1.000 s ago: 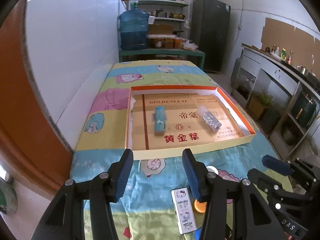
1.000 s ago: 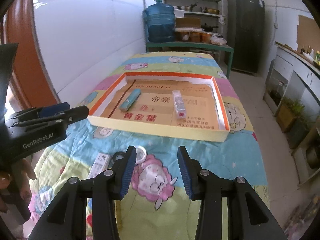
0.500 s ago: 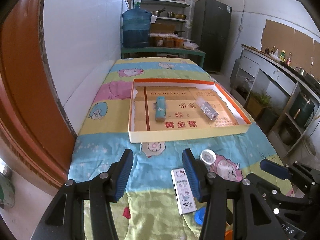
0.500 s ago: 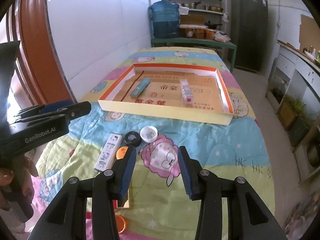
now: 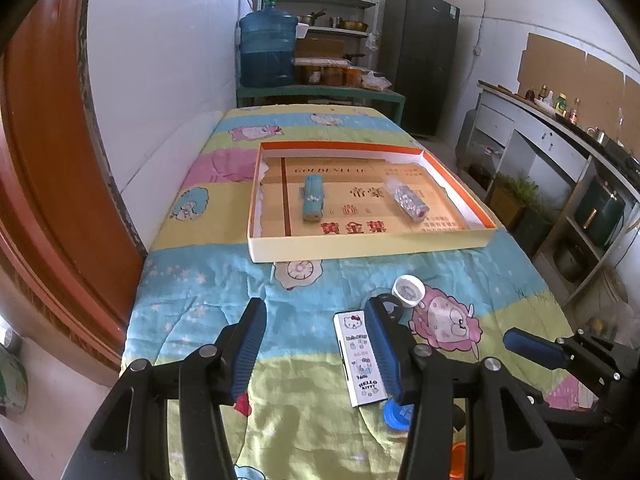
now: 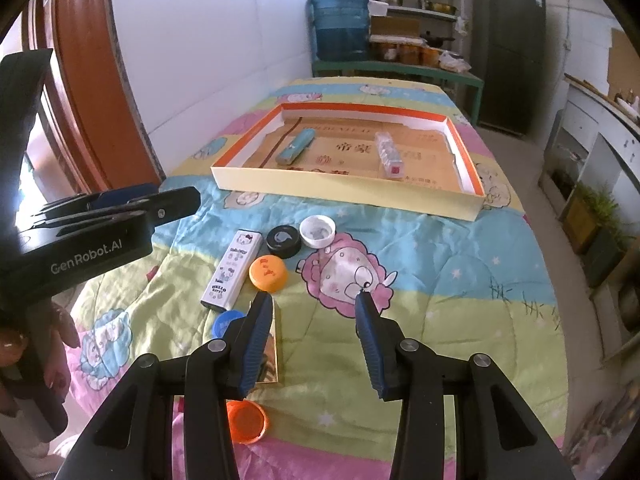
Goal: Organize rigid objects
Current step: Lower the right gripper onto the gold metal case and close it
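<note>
- The Hello Kitty case (image 5: 361,359) lies flat on the quilted desk (image 5: 208,280), short of the tray (image 5: 360,246); its long axis runs toward the tray.
- In the left wrist view it sits just inside the right-hand jaw of the left gripper (image 5: 316,346), the nearer one; jaws apart, empty.
- The right gripper (image 6: 312,320) hangs beside it, also parted, empty.
</note>
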A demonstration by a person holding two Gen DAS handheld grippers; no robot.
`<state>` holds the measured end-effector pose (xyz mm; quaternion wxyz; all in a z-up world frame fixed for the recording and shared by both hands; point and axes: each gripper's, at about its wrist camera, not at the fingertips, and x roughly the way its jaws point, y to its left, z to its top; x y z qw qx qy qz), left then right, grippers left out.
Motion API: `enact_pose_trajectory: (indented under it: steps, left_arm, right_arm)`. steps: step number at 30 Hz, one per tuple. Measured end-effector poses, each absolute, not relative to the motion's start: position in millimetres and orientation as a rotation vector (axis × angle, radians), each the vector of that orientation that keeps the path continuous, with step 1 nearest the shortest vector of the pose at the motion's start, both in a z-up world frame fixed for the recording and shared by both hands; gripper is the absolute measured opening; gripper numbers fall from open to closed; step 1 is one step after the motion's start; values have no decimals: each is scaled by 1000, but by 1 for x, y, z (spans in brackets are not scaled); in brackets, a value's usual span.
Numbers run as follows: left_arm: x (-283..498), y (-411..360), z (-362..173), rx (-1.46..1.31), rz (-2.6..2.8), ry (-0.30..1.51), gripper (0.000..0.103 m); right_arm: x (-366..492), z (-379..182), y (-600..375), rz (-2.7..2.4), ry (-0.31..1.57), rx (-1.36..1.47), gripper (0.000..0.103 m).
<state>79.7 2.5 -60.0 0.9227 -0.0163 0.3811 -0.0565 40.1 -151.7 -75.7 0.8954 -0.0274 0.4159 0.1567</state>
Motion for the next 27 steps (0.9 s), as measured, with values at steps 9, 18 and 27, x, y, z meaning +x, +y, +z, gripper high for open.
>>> enact_pose_trajectory:
  steps: [9, 18, 27]
  left_arm:
    - [76, 3, -67, -35, -120, 800, 51]
    - [74, 3, -79, -44, -129, 841, 51]
    - [79, -5, -93, -40, -164, 900, 51]
  right_arm:
    - [36, -81, -145, 358, 879, -79, 44]
    - [35, -94, -137, 397, 930, -90, 44]
    - [42, -107, -134, 407, 992, -106, 44]
